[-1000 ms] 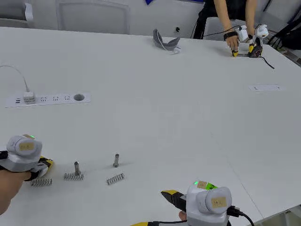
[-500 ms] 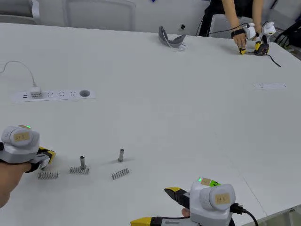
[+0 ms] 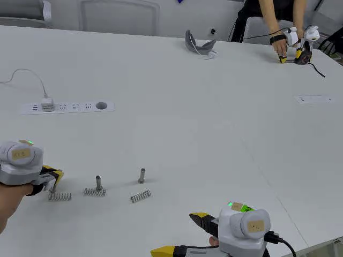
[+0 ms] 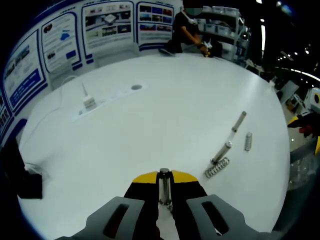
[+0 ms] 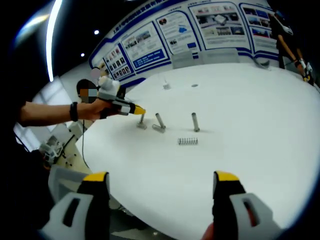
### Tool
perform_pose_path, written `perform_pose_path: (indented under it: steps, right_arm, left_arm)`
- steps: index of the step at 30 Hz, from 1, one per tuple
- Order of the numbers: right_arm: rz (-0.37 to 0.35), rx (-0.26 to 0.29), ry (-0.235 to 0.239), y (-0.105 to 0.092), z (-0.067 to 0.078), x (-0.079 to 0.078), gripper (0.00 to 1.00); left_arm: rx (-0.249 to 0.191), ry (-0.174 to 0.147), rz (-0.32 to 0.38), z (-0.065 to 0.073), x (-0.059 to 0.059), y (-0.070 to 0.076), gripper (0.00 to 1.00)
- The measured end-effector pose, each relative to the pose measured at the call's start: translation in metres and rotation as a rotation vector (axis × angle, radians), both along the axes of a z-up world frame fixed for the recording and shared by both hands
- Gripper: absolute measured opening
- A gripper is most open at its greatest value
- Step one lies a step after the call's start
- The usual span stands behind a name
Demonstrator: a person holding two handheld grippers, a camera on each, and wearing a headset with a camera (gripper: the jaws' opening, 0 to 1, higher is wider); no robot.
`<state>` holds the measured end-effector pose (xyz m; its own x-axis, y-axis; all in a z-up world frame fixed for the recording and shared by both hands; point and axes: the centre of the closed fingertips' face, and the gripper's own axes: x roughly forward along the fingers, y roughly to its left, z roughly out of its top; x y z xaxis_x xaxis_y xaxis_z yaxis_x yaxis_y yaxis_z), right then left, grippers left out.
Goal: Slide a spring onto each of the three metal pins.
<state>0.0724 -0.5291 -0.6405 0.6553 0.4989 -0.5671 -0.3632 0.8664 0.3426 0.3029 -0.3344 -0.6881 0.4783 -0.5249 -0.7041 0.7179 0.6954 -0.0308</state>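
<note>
The left gripper (image 3: 52, 176) is at the near left part of the white table (image 3: 203, 134), and its yellow jaws are clenched on the left pin (image 4: 164, 187), which stands upright between them. The left spring (image 3: 59, 196) lies flat on the table just beside this pin, on the near side. The middle pin (image 3: 98, 182) stands upright, and the middle spring (image 3: 95, 191) lies at its foot, not on it. The right pin (image 3: 142, 175) also stands upright, with the right spring (image 3: 140, 196) lying near it but apart. No pin carries a spring. The right gripper (image 3: 181, 234) hovers over the near edge of the table, well apart from the pins, with its jaws wide apart and holding nothing. A power strip (image 3: 67, 107) lies farther back on the left.
</note>
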Motion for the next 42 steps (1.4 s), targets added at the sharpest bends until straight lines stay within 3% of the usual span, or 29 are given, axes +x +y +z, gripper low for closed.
perform_pose_path:
  steps: [18,32,35,42]
  right_arm:
    - [0.011,0.003,0.003,0.005,-0.001,-0.003,0.87]
    - [0.021,0.003,0.006,0.007,-0.003,-0.001,0.87]
    - [0.021,0.004,0.005,0.008,-0.002,-0.001,0.87]
    - [0.024,0.005,0.008,0.009,-0.004,-0.001,0.87]
  left_arm:
    - [0.004,-0.011,0.012,0.007,-0.014,0.019,0.08]
    - [-0.012,-0.04,0.028,0.007,-0.019,0.031,0.08]
    - [-0.033,-0.036,0.037,0.005,-0.019,0.032,0.08]
    - [-0.028,-0.023,0.047,0.002,-0.021,0.033,0.1]
